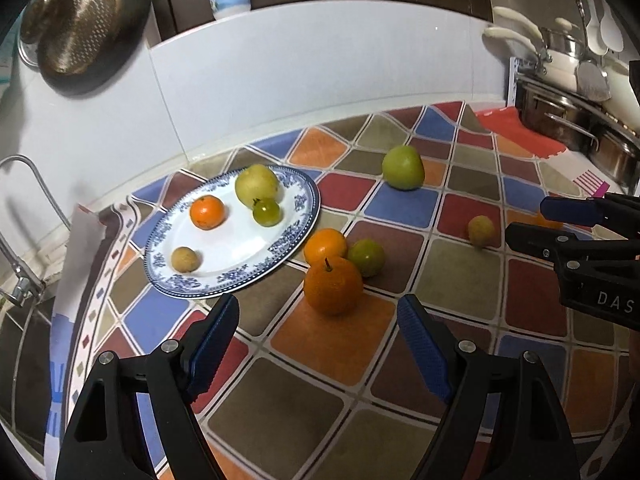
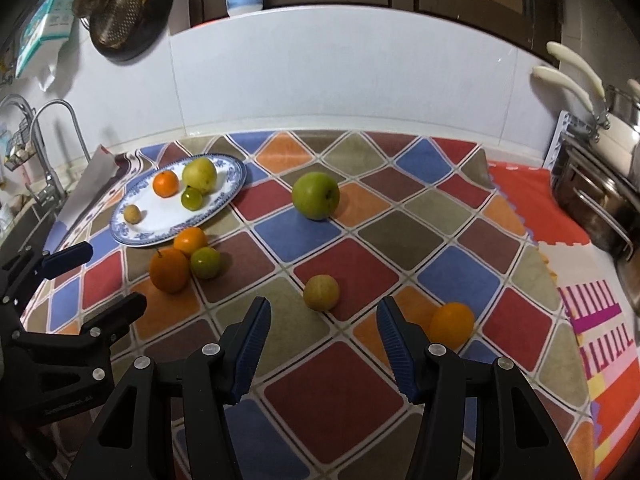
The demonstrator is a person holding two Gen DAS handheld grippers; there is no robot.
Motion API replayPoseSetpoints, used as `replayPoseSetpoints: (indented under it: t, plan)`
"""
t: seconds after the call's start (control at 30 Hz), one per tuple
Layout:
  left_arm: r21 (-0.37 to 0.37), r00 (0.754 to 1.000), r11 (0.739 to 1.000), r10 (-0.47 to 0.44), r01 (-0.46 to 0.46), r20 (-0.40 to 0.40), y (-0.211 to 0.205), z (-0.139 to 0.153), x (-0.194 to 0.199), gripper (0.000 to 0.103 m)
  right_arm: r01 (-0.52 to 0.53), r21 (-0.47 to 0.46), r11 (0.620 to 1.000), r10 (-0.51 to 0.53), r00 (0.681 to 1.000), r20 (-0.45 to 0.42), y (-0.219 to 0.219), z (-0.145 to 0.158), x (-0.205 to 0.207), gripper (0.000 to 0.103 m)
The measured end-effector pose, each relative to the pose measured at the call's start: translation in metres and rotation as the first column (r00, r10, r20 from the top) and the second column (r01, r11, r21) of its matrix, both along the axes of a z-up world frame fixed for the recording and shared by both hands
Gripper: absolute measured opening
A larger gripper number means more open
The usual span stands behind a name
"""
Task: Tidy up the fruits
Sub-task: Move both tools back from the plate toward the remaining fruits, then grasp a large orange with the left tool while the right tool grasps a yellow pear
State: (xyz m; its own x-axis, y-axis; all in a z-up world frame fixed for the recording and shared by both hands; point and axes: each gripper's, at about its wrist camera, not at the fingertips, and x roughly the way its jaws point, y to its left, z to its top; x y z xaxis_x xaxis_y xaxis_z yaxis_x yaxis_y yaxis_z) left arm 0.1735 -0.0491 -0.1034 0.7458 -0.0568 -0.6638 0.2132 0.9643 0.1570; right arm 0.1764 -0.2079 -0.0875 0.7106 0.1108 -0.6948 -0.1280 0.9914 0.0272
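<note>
4 fruits sit on the plate [image 1: 304, 216]; 6 remain on the table [image 2: 344, 384]. Both grippers, left [image 1: 318, 322] and right [image 2: 324, 330], gape empty.

The left black plastic gripper with blue ridged finger pads [image 1: 318, 322] is showing round silver screws and triangle holes. The right black plastic gripper with blue ridged pads [image 2: 324, 326] is looking the same.

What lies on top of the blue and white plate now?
Four fruits lie on the plate: a small orange, a big yellow-green fruit, a small dark green one touching it, and a small brownish one. The plate under them is hidden.
</note>
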Motion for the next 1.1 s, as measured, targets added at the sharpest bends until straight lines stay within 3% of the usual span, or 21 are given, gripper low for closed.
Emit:
replayPoseSetpoints:
  t: [0.4, 0.93, 1.1]
  plan:
    - [-0.051, 0.996, 0.998, -0.031, 0.027, -0.086, 0.001, -0.021, 0.034, 0.076, -0.018, 0.002, 1.0, 0.019, 0.998, -0.065, 0.002, -0.023, 0.033, 0.05]
    - [-0.105, 0.986, 0.994, -0.059, 0.043, -0.155, 0.001, -0.03, 0.049, 0.041, -0.038, 0.035, 0.999, 0.042, 0.992, -0.122, 0.004, -0.039, 0.052, 0.029]
    - [-0.116, 0.986, 0.992, -0.067, 0.049, -0.156, 0.002, -0.03, 0.047, 0.041, -0.041, 0.033, 0.999, 0.044, 0.992, -0.121, 0.005, -0.039, 0.051, 0.028]
